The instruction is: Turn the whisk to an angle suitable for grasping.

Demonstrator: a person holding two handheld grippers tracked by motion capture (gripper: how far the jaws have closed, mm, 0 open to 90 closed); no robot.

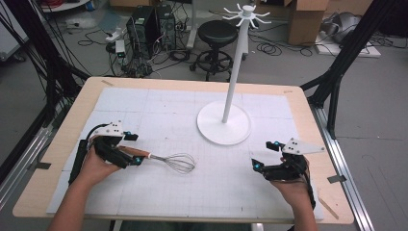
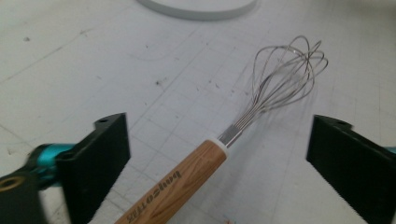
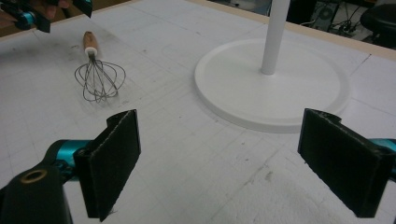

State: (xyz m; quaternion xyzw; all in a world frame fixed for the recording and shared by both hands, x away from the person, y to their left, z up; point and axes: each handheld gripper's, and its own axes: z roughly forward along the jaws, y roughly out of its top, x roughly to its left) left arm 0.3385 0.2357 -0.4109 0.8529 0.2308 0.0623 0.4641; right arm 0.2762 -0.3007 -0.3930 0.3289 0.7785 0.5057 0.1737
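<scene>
A whisk [image 1: 169, 161] with a wooden handle and wire loops lies flat on the white gridded mat [image 1: 159, 192], left of centre, loops pointing right. My left gripper [image 1: 134, 149] straddles the handle end. In the left gripper view the handle [image 2: 187, 179] lies between the two black jaws, which stand wide apart and touch neither side of it. My right gripper [image 1: 263, 155] hovers low over the mat at the right, open with nothing between its jaws [image 3: 219, 158]. From the right gripper view the whisk [image 3: 99, 79] lies far off at upper left.
A white stand with a round base [image 1: 211, 126], a tall pole [image 1: 235, 72] and hooked arms at its top sits on the mat at centre back. The wooden table's edge [image 1: 332, 144] runs close to the right hand. A stool, computers and cables stand on the floor beyond.
</scene>
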